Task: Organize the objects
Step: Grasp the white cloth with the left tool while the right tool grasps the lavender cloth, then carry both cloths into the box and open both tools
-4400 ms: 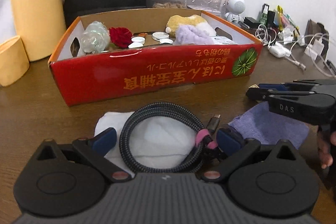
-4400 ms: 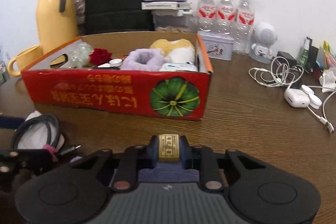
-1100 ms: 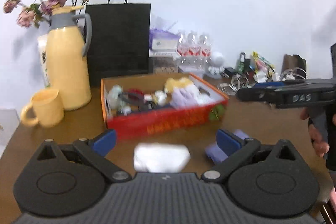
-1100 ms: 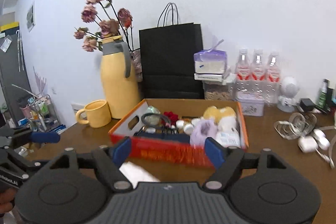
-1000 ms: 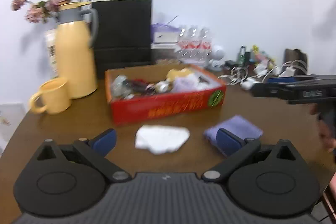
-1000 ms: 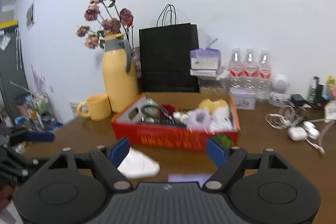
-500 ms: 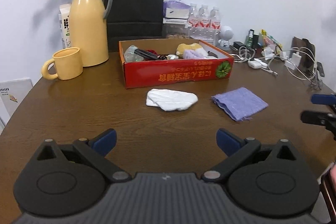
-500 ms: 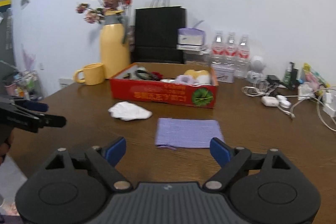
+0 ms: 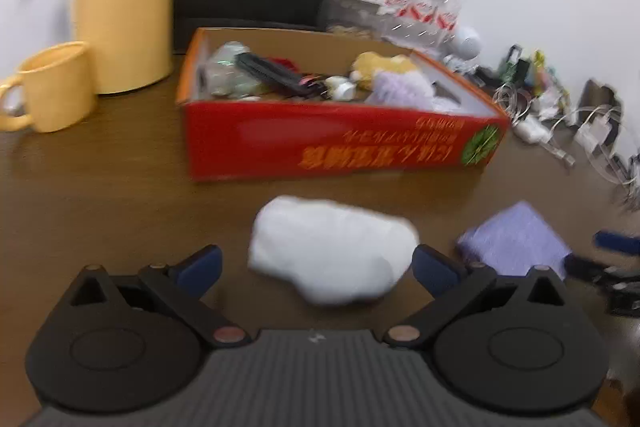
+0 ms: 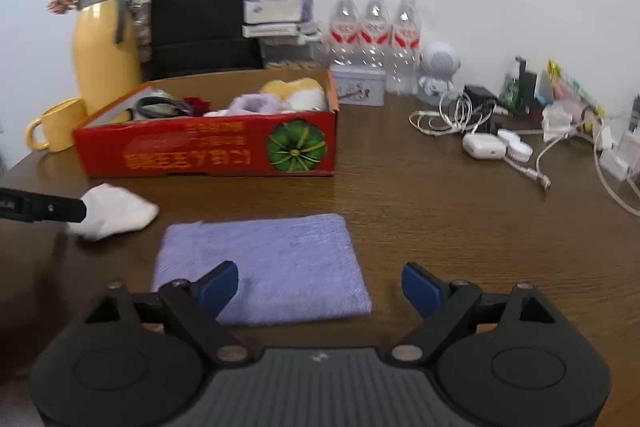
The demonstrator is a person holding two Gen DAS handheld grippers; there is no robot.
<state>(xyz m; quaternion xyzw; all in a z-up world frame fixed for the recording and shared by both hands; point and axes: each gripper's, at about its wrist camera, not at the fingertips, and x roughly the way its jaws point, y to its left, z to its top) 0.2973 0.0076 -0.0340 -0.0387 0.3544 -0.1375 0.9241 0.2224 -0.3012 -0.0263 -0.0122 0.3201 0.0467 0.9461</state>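
Left wrist: white cloth (image 9: 332, 251) between spread fingers (image 9: 198, 265); right fingers (image 10: 218, 285) spread over purple towel (image 10: 260, 263)

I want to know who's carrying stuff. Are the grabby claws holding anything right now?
No, nothing is held. The left gripper stands open around the white cloth, and the right gripper stands open over the purple towel, not gripping.

Box (image 10: 208, 155) at centre of table (image 10: 420, 211). Cloth (image 10: 114, 213) before box at 7 o'clock, towel (image 10: 260, 267) right of cloth, apart from it. Jug (image 10: 106, 55) behind box at 10 o'clock, mug (image 10: 56, 129) before jug, left of box. Bag (image 10: 208, 11) behind box at 12. Bottles (image 10: 374, 39) at 1 o'clock, tin (image 10: 358, 89) before them. Cables (image 10: 456, 115) at 3 o'clock, well apart from box. In box: cord (image 10: 156, 107) left, soft toys (image 10: 292, 95) right.
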